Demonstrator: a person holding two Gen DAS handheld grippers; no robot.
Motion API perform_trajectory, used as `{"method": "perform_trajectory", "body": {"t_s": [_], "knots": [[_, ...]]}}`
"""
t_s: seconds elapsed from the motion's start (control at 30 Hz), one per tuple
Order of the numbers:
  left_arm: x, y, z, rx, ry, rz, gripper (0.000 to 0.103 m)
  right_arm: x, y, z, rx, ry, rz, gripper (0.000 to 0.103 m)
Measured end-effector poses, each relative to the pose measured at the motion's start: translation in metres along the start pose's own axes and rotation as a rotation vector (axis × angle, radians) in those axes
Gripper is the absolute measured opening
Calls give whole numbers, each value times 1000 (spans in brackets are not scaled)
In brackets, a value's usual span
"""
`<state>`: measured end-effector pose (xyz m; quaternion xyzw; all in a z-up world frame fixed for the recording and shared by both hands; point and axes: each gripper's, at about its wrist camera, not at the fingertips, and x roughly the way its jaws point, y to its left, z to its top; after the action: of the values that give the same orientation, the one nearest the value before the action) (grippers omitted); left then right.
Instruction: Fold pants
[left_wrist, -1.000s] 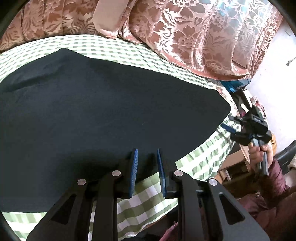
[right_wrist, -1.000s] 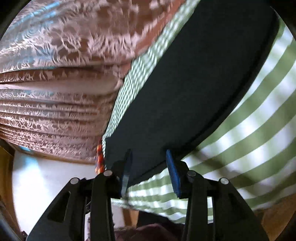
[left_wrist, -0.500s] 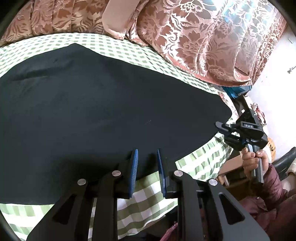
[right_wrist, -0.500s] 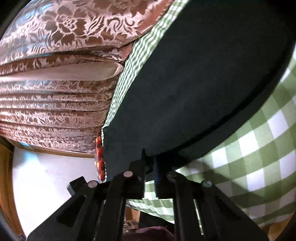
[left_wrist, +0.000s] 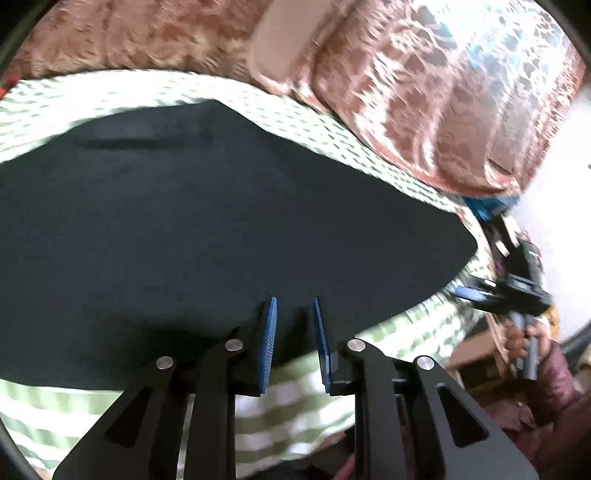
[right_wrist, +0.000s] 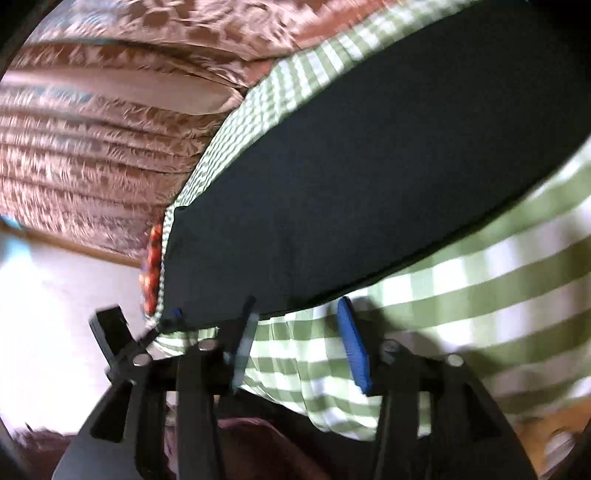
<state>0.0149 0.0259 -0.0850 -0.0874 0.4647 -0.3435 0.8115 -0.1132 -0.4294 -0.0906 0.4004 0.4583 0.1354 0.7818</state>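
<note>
Black pants (left_wrist: 221, 229) lie flat on a green-and-white checked cloth (left_wrist: 369, 162). In the left wrist view, my left gripper (left_wrist: 294, 321) hovers over their near edge. Its blue pads (left_wrist: 271, 328) stand a narrow gap apart with nothing pinched. A hand holds my right gripper (left_wrist: 476, 291) off the pants' right end. In the right wrist view, the pants (right_wrist: 369, 177) stretch away up and to the right. My right gripper (right_wrist: 297, 341) sits just short of their near edge. Its jaws are opening, and only checked cloth (right_wrist: 480, 295) shows between the pads (right_wrist: 352, 350).
Brown floral curtains (left_wrist: 424, 92) hang close behind the far side of the cloth. The cloth's front edge drops off just below both grippers. A person's sleeve (left_wrist: 554, 380) and some clutter are at the right. A white wall (right_wrist: 55, 295) shows to the left in the right wrist view.
The right gripper's jaws, pressed together at the pants' near edge half a second ago, now stand apart. Both views have shifted and blurred; the left gripper keeps the same narrow gap.
</note>
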Motion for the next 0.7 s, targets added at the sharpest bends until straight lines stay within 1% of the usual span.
{"method": "perform_trajectory", "body": {"t_s": [0.07,0.13,0.17,0.2,0.3,0.37,0.43,0.47,0.5,0.57,0.63,0.7], "knots": [[-7,14,6,-37,-43,41,19,-9,17,7,-56,-18,23,45],[-11,26,11,-69,-69,58,20,-2,39,19,-112,-15,81,45],[-12,30,12,-77,-76,73,30,9,53,27,-151,-2,110,45],[-12,33,14,-86,-81,88,35,19,63,34,-176,13,128,45],[-8,37,15,-71,-64,107,35,73,111,61,-262,106,233,45],[-4,36,10,-37,-40,128,35,116,147,84,-318,174,291,45],[-2,37,6,-19,-41,131,35,159,180,109,-349,234,334,50],[0,37,5,-13,-41,131,35,176,190,119,-353,258,348,57],[1,38,3,-6,-42,129,35,194,199,129,-350,284,357,61],[4,38,1,-10,-48,120,35,232,211,151,-338,326,337,61],[6,40,-1,-10,-52,110,35,270,212,170,-308,376,305,61],[7,40,-2,-3,-56,99,35,292,209,178,-302,410,273,61]]}}
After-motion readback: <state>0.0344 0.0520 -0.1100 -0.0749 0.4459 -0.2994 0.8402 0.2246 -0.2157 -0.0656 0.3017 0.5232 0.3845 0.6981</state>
